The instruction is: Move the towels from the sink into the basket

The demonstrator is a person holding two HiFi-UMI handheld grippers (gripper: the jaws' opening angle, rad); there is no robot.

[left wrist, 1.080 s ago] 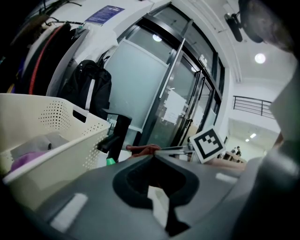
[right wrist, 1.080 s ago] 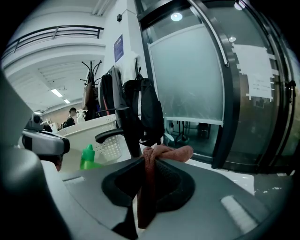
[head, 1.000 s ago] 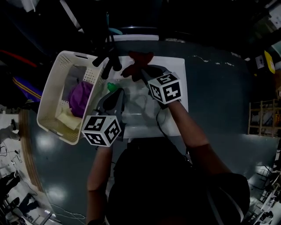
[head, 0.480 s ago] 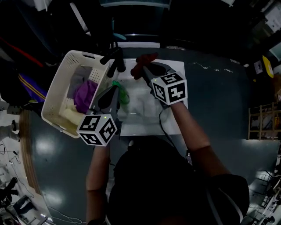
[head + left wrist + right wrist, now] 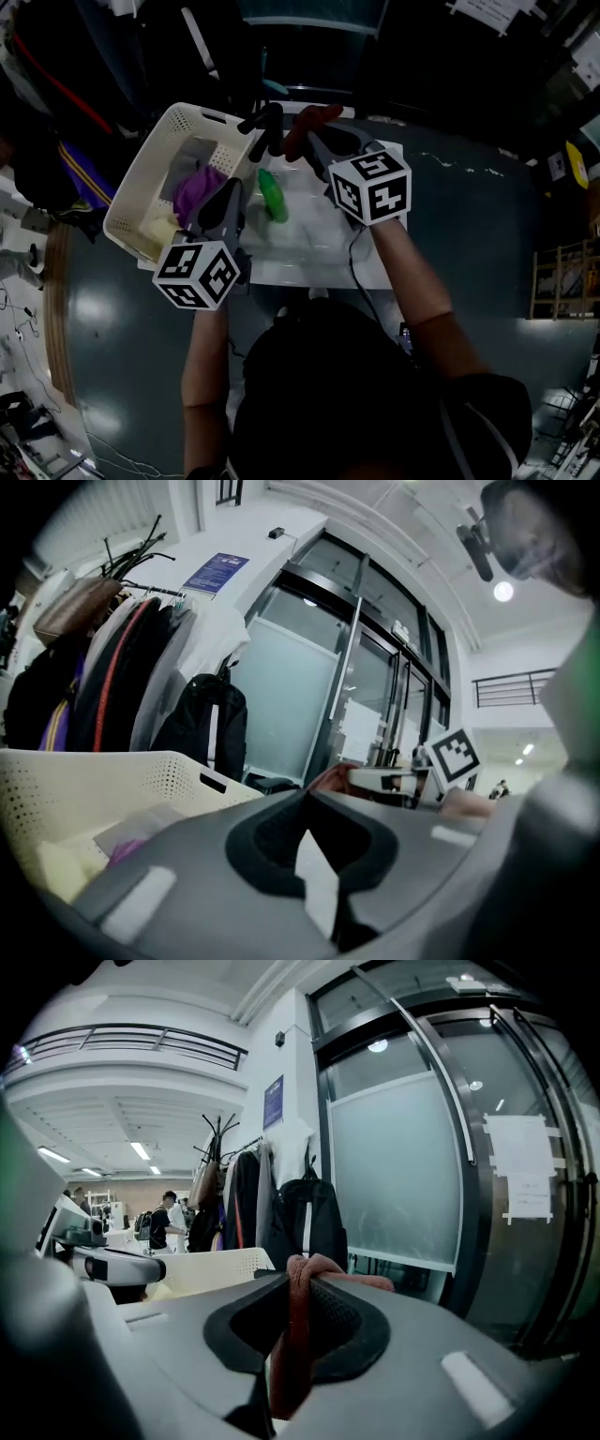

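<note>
One red towel [image 5: 287, 1349] hangs pinched in the right claw [image 5: 300, 1279]; left claw [image 5: 306, 803] nearly closed.

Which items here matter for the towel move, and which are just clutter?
Job: sink, basket, red towel in right gripper, green towel, purple towel already in basket.
Clutter: hanging coats, black backpack, papers on glass door.
</note>
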